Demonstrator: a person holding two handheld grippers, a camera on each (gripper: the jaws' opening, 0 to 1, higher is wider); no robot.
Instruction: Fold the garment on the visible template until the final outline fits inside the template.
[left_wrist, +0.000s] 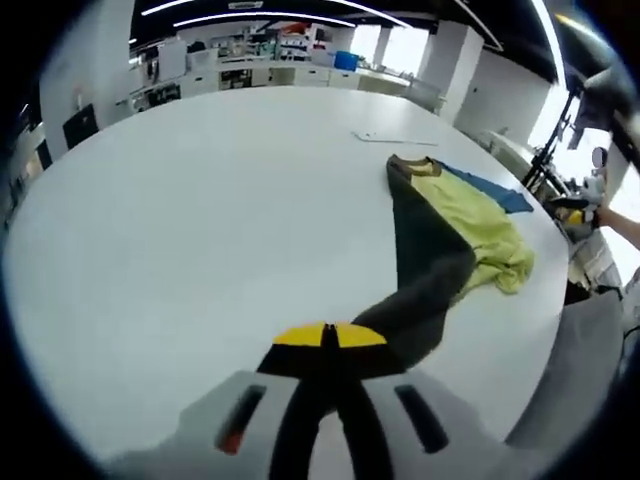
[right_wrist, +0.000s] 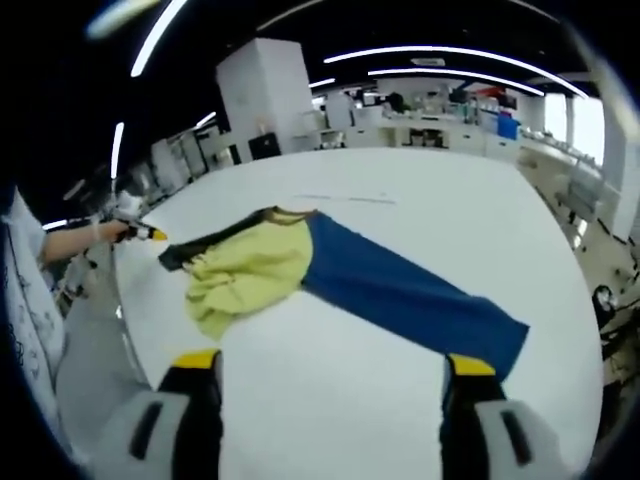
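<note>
Left gripper view: the garment (left_wrist: 440, 235), a top with dark, yellow-green and blue parts, is seen spread across the white desk (left_wrist: 200, 220), near its edge. One dark sleeve end is pinched in the closed left tongs (left_wrist: 330, 338), evidently so that it can be drawn over for a fold. In the right gripper view the right tongs (right_wrist: 330, 375) are held wide apart, empty, above the desk and short of the blue sleeve (right_wrist: 420, 295). A thin outline (right_wrist: 345, 199), possibly the template, is marked beyond the garment. Cabinets and benches stand well behind; nothing obstructs the fold.

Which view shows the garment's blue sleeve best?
The right gripper view: the blue sleeve lies stretched out in full across the white table. The left gripper view catches just a blue sliver behind the yellow part.
</note>
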